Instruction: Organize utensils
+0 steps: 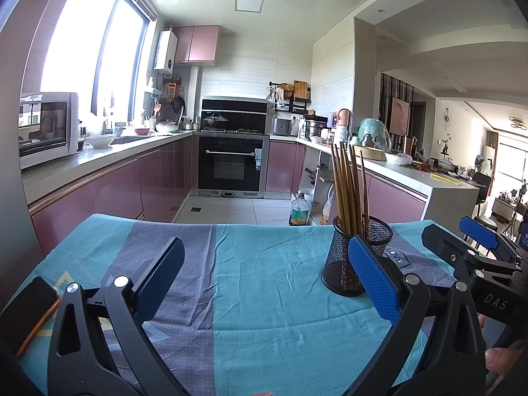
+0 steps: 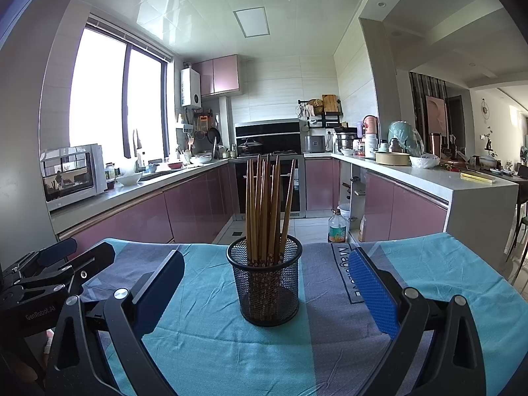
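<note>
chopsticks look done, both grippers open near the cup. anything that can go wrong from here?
1. The mesh cup is narrow and the chopsticks stand far above its rim, so it is probably top-heavy; a nudge from the right gripper, which frames it, could tip it.
2. The tablecloth is wrinkled; dragging it might shift the cup.
3. The phone lies at the table's near-left edge by the left gripper and could get knocked off.

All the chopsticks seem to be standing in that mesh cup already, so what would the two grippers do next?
Probably just draw back: every chopstick in view stands in the mesh cup, none lies loose on the cloth, and the left gripper and right gripper are open and empty.
</note>
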Available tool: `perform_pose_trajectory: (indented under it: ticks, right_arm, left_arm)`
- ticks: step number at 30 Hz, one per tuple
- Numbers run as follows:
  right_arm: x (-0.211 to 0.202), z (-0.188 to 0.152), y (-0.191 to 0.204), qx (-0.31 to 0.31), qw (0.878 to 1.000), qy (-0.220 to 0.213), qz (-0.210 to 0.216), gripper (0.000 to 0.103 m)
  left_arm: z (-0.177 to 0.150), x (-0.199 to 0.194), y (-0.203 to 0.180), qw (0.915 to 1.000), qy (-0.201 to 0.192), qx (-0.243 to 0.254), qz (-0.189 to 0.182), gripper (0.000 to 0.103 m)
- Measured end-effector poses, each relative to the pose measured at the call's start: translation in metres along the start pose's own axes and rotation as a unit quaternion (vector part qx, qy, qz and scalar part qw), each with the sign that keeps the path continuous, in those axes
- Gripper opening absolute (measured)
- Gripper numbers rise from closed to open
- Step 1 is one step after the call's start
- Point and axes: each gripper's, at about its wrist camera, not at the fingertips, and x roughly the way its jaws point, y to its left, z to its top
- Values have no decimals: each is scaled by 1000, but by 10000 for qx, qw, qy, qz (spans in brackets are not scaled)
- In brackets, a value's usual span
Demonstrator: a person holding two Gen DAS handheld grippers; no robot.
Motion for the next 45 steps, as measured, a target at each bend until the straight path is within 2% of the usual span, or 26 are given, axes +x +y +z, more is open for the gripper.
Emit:
perform_pose_trajectory:
  ticks: [28, 36, 41, 45]
  right_arm:
    - [0, 0, 1, -18, 10000, 21, -4, 96]
    - [1, 1, 1, -24, 10000, 50, 5, 96]
    - [7, -2, -10, -7, 9998, 197, -60, 96]
    - [25, -10, -43, -5, 9966, 699, -427, 96]
  left_arm:
    - [-1, -1, -2, 10000, -2, 27, 10, 98]
    - [-2, 1, -7, 9998, -35, 141, 136, 98]
    - [-2, 12, 1, 9995, 308, -53, 79, 98]
    - [-7, 34, 13, 9962, 849, -108, 164, 98]
